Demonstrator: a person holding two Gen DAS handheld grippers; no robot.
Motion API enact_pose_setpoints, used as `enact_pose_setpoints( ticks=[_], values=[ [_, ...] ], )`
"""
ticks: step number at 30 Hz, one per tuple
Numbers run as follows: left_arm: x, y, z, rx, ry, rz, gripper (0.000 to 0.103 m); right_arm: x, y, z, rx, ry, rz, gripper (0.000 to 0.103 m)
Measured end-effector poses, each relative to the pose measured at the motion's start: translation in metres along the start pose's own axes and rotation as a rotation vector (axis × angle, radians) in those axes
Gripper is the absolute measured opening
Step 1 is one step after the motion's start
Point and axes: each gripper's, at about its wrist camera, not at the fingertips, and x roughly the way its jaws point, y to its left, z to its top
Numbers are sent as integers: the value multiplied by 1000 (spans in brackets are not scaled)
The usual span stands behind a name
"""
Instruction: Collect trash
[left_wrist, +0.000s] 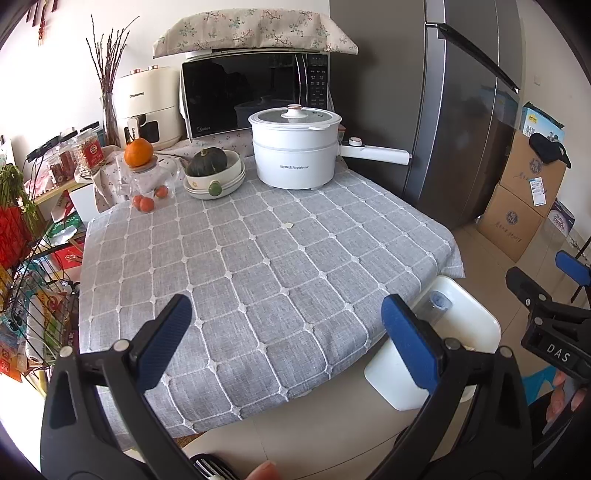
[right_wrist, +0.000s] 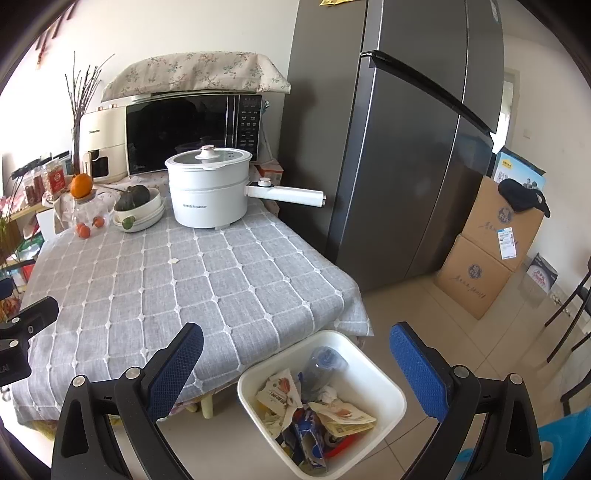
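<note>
A white trash bin stands on the floor at the table's near right corner, filled with wrappers, paper and a plastic bottle. It also shows in the left wrist view. My right gripper is open and empty, above the bin. My left gripper is open and empty over the table's near edge. A tiny pale scrap lies mid-table on the grey checked cloth, also in the right wrist view. The right gripper shows at the left view's right edge.
At the table's far end stand a white electric pot, a bowl with a dark squash, a glass jar with oranges, a microwave. A grey fridge and cardboard boxes stand right. A wire rack is left.
</note>
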Motion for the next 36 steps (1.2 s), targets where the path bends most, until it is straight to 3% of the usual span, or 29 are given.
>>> enact_pose_setpoints(
  ticks=[28, 33, 36],
  values=[
    [-3, -4, 1, 13, 11, -20, 102, -2, -4, 4, 16, -3, -8, 102],
    [-1, -3, 0, 7, 22, -36, 102, -1, -4, 5, 21, -1, -6, 102],
    [2, 4, 0, -42, 47, -96, 102, 0, -1, 5, 17, 0, -2, 102]
  ],
)
